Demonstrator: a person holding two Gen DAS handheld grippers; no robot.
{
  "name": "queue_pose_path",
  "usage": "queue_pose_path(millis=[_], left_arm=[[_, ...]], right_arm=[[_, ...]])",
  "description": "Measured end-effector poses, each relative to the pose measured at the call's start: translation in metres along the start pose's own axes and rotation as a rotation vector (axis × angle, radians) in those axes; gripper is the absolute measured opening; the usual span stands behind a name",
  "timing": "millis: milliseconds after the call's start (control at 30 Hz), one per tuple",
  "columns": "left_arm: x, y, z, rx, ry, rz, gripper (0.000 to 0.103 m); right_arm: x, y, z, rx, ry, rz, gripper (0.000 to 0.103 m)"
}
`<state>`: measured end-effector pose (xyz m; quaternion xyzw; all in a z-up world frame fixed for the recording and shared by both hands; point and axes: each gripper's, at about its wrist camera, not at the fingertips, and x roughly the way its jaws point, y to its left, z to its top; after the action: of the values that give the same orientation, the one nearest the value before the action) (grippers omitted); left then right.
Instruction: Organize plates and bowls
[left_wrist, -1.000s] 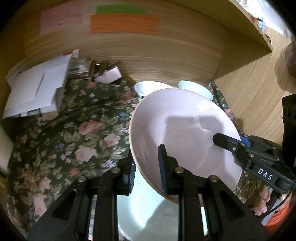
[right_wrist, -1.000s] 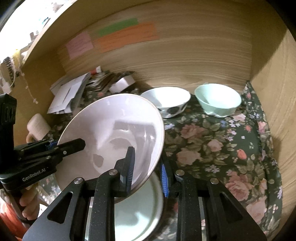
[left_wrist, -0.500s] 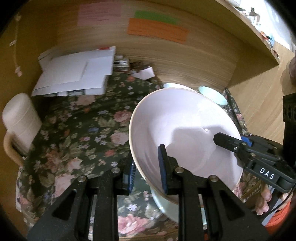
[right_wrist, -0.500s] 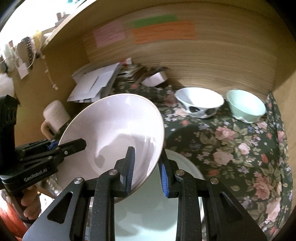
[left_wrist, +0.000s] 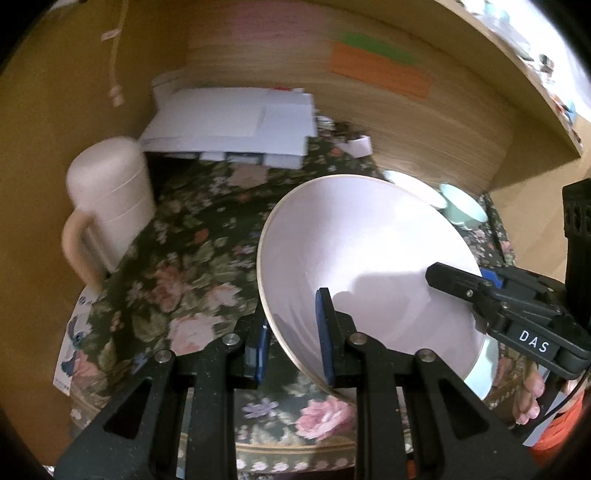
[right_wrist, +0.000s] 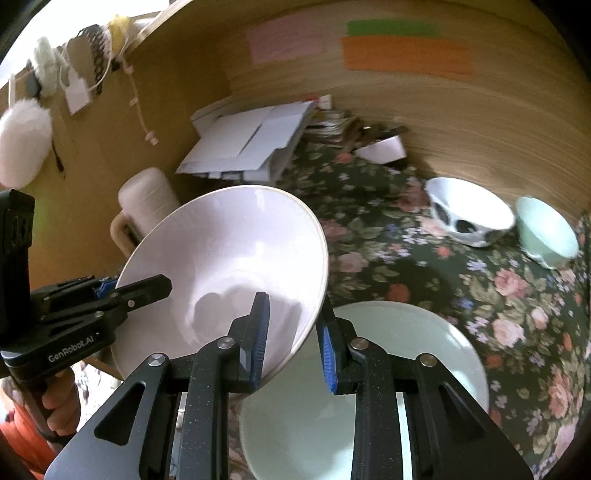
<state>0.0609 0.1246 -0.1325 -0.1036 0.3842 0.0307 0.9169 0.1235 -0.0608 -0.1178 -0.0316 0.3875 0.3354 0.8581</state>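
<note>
We carry the pink plate, both grippers' jaws clenched on its rim: left gripper, right gripper. Nothing looks stacked yet; the pale green plate, spotted bowl and mint bowl wait apart on the bench.

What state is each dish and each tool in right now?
Pink plate: lifted, tilted, gripped on opposite rims.
Left tool: shut on the pink plate.
Right tool: shut on the pink plate.
Pale green plate: flat on the floral cloth.
Spotted bowl: upright, empty.
Mint bowl: upright, empty.
Lidded mug: upright, lid on.
</note>
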Motion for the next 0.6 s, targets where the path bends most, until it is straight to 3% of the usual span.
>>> queue_pose_path(millis=[600], left_arm=[[0.022, 0.059, -0.022, -0.115, 0.057, 0.067, 0.022]], right_arm=[[0.063, 0.033, 0.005, -0.084, 0.126, 0.053, 0.023]])
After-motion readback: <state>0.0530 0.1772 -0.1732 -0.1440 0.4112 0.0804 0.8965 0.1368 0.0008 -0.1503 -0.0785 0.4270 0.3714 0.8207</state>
